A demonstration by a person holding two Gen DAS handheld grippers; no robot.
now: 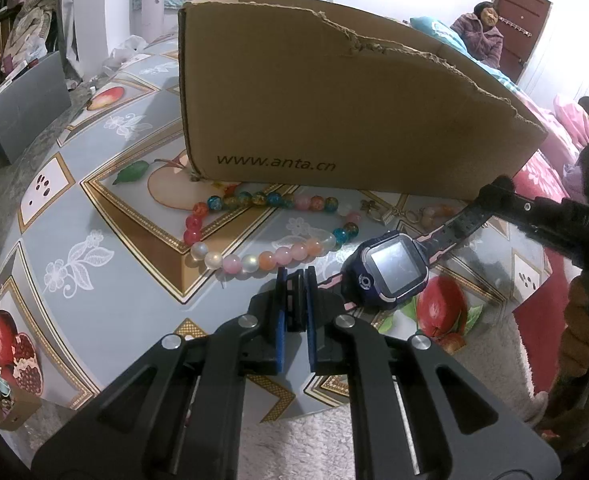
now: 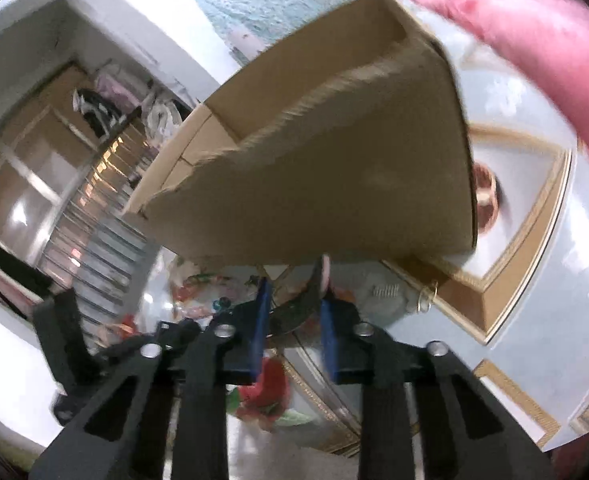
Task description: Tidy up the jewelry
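Note:
A dark blue smartwatch (image 1: 390, 272) hangs just above the table in front of a torn cardboard box (image 1: 334, 108). My left gripper (image 1: 295, 280) is shut on the watch's near strap end. My right gripper (image 1: 502, 196) holds the far strap at the right edge of the left wrist view. In the blurred right wrist view the right gripper (image 2: 294, 304) is closed on the black and pink strap (image 2: 314, 284), with the box (image 2: 334, 152) ahead. A bracelet of coloured beads (image 1: 266, 236) lies on the table between box and watch.
The table (image 1: 94, 208) has a grey and gold fruit-print cloth. A small keyring with charms (image 1: 410, 212) lies by the box's base. A pink bed and a seated person (image 1: 482, 28) are at the back right. A small open carton (image 1: 2, 400) sits at the left edge.

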